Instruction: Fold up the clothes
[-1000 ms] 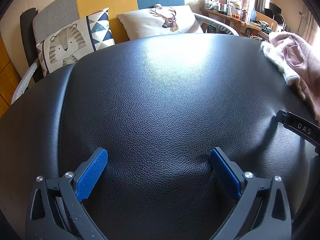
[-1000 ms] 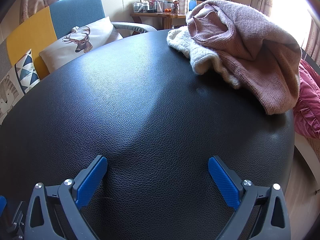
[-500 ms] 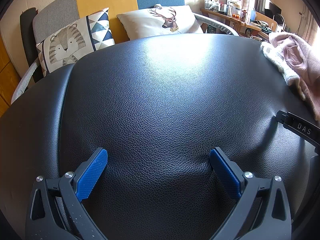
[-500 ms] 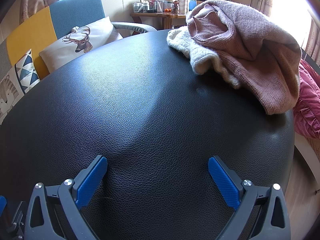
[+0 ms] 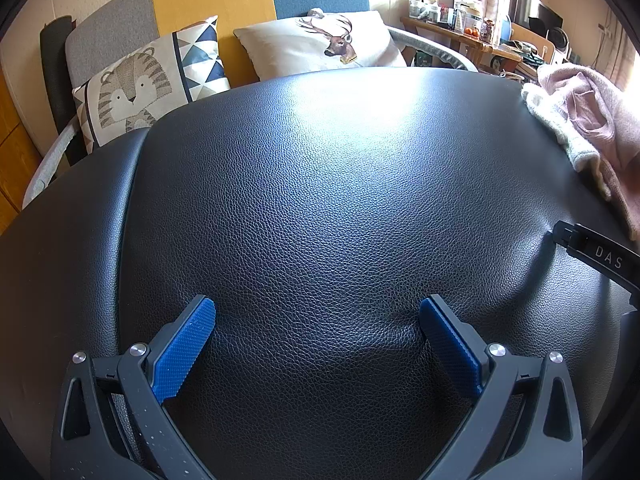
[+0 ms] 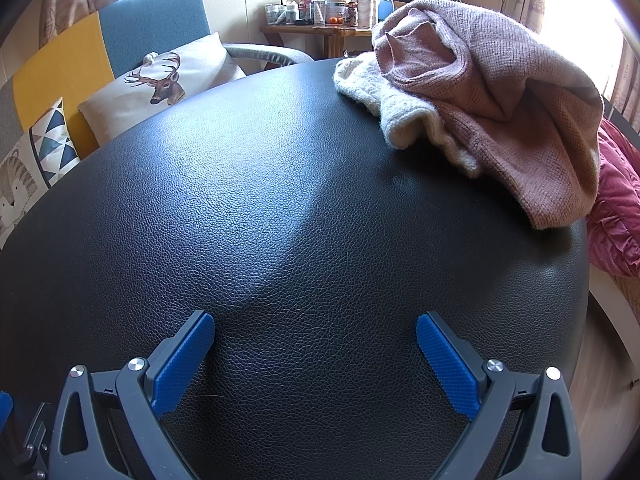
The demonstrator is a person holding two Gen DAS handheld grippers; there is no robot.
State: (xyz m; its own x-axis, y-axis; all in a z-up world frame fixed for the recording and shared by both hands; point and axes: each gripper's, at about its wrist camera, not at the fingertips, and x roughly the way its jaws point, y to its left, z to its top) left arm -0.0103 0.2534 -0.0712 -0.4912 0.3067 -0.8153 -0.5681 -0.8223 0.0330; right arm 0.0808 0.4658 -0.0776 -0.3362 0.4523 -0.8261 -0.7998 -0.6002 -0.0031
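Your two wrist views sit low and close over the black leather surface (image 5: 320,200) — both face the deer pillow (image 6: 160,84), the right view further right.

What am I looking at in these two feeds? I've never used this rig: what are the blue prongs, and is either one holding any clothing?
Each feed comes from a camera mounted on a hand-held gripper, looking forward along its two fingers. The blue prongs are those fingers' pads. One feed shows the left gripper, the other the right gripper. Both are open and hold nothing. They rest low over a black leather surface. On its far right lies a heap of clothes: a pink knit sweater on top of a cream knit garment. Behind are a sofa's deer cushion and tiger cushion.
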